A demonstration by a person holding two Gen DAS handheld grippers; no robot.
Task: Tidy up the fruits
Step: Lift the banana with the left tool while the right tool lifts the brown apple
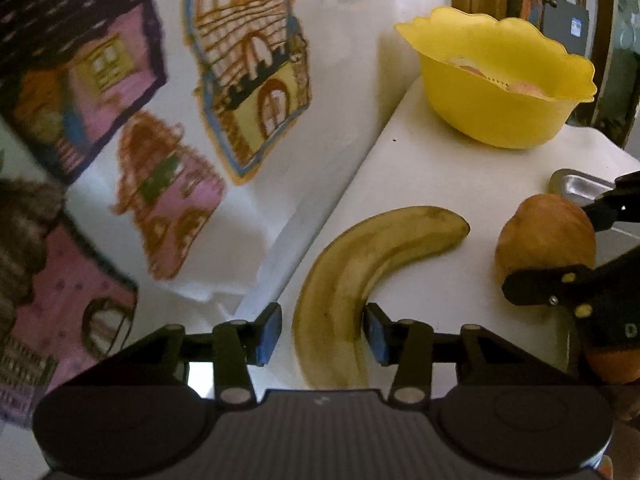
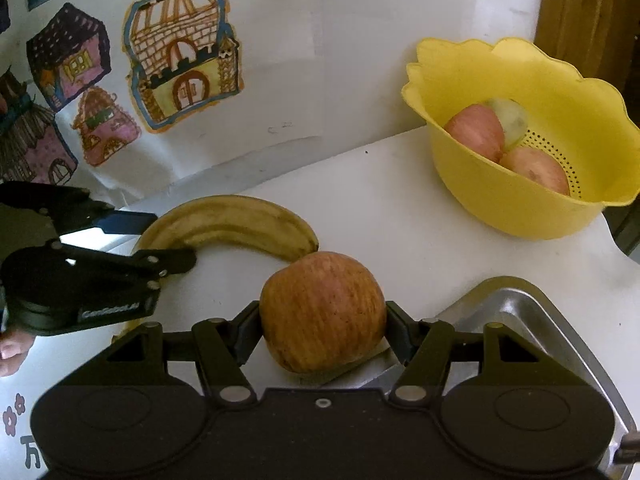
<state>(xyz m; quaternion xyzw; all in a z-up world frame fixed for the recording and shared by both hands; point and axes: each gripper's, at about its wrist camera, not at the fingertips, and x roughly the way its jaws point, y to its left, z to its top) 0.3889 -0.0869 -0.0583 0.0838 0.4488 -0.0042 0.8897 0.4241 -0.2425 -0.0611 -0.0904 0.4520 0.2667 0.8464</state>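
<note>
A spotted yellow banana [image 1: 360, 272] lies curved on the white table; it also shows in the right wrist view [image 2: 228, 220]. My left gripper [image 1: 322, 332] is open with its blue pads either side of the banana's near end; a gap shows at the left pad. My right gripper [image 2: 322, 326] is shut on a red-yellow apple [image 2: 322, 312], which also shows in the left wrist view [image 1: 544, 236]. A yellow strainer bowl [image 2: 532, 216] at the back right holds two reddish apples [image 2: 476, 130] and a pale green fruit [image 2: 510, 118].
A metal tray [image 2: 520, 304] lies under and right of my right gripper. A white cloth with house drawings [image 1: 244, 80] hangs behind the table. The table edge [image 1: 320, 216] runs just left of the banana. Wooden furniture [image 2: 588, 20] stands at the back right.
</note>
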